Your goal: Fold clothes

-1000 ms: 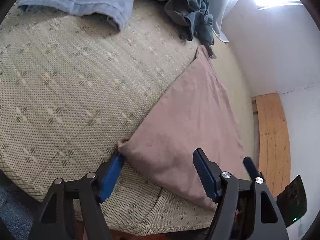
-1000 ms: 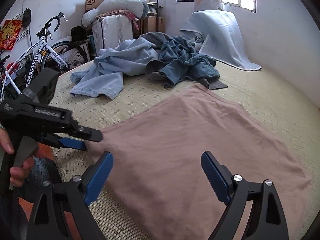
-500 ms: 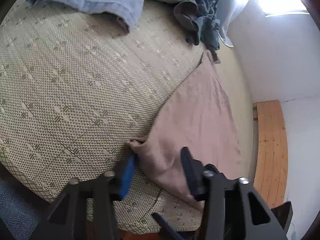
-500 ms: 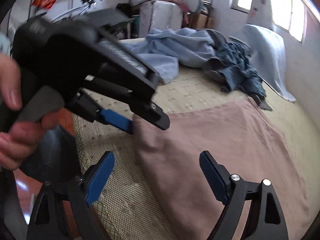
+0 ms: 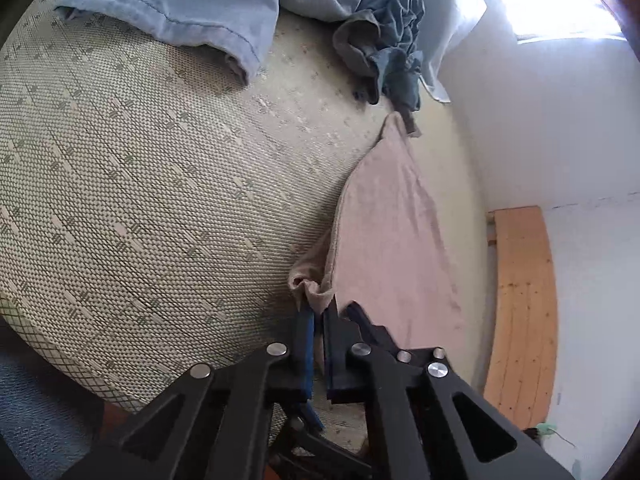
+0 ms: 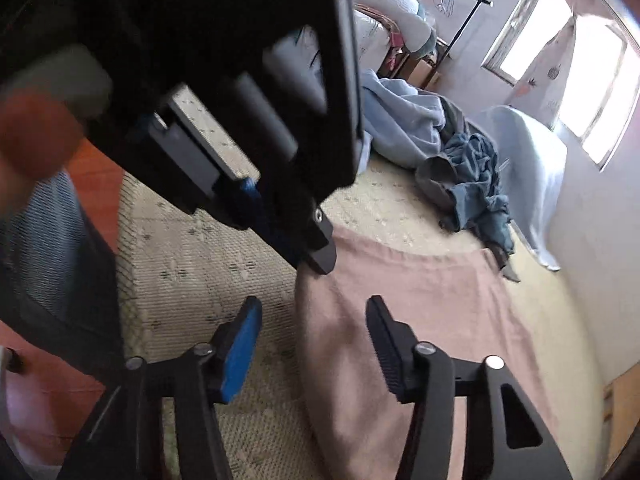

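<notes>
A dusty-pink garment [image 5: 392, 248] lies spread on the woven bed mat [image 5: 152, 200]. My left gripper [image 5: 318, 314] is shut on the garment's near-left corner, which bunches up just past the blue pads. In the right wrist view the garment [image 6: 432, 312] stretches away to the right, and the left gripper's body [image 6: 248, 128] looms large just above its corner. My right gripper [image 6: 314, 322] is open, its jaws straddling the garment's near edge, close below the left gripper.
A pile of light-blue and dark-blue clothes [image 5: 280, 12] lies at the far side of the bed, also in the right wrist view [image 6: 460, 160]. A white wall [image 5: 540, 140] and a wooden bed board [image 5: 520, 312] border the right side.
My left gripper has closed on the pink garment's corner and lifted it slightly. My right gripper has moved left to the same corner, narrowed, and stayed open.
</notes>
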The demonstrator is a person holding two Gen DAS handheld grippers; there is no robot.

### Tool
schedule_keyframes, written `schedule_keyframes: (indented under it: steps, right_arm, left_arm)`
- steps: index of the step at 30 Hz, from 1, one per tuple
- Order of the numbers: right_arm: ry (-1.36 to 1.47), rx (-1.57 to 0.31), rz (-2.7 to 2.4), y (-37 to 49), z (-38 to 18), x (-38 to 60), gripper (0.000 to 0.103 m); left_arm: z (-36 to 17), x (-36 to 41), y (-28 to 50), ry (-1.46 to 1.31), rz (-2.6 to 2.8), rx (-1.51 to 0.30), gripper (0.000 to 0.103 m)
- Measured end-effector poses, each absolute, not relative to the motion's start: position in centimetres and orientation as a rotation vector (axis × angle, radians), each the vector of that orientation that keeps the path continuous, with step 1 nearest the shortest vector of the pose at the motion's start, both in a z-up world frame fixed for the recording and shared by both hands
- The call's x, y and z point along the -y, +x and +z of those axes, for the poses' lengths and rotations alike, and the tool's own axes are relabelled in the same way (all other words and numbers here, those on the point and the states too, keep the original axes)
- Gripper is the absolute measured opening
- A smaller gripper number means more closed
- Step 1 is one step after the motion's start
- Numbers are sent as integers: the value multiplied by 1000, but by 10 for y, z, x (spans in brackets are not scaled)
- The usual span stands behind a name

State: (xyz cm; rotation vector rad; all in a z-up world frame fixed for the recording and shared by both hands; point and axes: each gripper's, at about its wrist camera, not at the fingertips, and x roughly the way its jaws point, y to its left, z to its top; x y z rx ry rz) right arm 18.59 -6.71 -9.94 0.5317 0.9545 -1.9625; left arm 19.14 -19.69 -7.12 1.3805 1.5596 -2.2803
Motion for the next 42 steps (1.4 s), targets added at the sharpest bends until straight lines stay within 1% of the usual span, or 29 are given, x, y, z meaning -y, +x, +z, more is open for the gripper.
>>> schedule_keyframes:
  steps: [2, 5, 6, 7, 10, 12, 13, 14, 16, 18, 20, 28, 35, 39, 41, 42]
  right_arm:
    - [529, -987, -1967, 184, -103, 71, 49]
    - [516, -1052, -1987, 183, -110, 76, 32]
    - [509, -1078, -2001, 182, -112, 77, 16]
    - [508, -1091, -2014, 180, -113, 78, 5]
    - [529, -1052, -2037, 171, -108, 76, 3]
    - [541, -1013, -2047, 166, -102, 75, 2]
    - [545, -996, -2051, 164, -99, 74, 2]
    - [550, -983, -2054, 162, -97, 74, 2]
    - [551, -965, -2059, 161, -95, 74, 2]
    - [557, -942, -2059, 159, -92, 72, 2]
    - [559, -921, -2058, 158, -89, 72, 2]
    - [560, -887, -2045, 151, -86, 69, 2]
    - [565, -885, -2020, 153, -86, 66, 2]
    - [563, -910, -2010, 156, -89, 64, 3]
    - [564, -923, -2008, 158, -89, 63, 8]
    - [563, -926, -2008, 159, -89, 61, 16]
  left_arm:
    - [-71, 197, 193, 1375, -2282, -1583, 2]
    - [-71, 197, 194, 1375, -2280, -1612, 2]
    - [-72, 197, 195, 1371, -2279, -1620, 2]
    - [-71, 198, 196, 1363, -2277, -1630, 3]
    - [-69, 199, 199, 1329, -2279, -1660, 9]
    - [-68, 200, 200, 1309, -2279, -1683, 19]
    - [-67, 199, 201, 1298, -2280, -1703, 33]
    - [-67, 198, 202, 1286, -2280, -1725, 49]
    - [-65, 196, 200, 1268, -2288, -1755, 63]
    - [-65, 187, 189, 1267, -2294, -1769, 63]
    - [-67, 195, 199, 1278, -2288, -1779, 63]
    - [-86, 192, 160, 1298, -2259, -1832, 63]
    - [-96, 191, 141, 1291, -2250, -1867, 63]
    - [-98, 190, 138, 1306, -2242, -1857, 63]
    - [-100, 190, 136, 1314, -2235, -1849, 63]
    - [-100, 189, 136, 1319, -2233, -1845, 63]
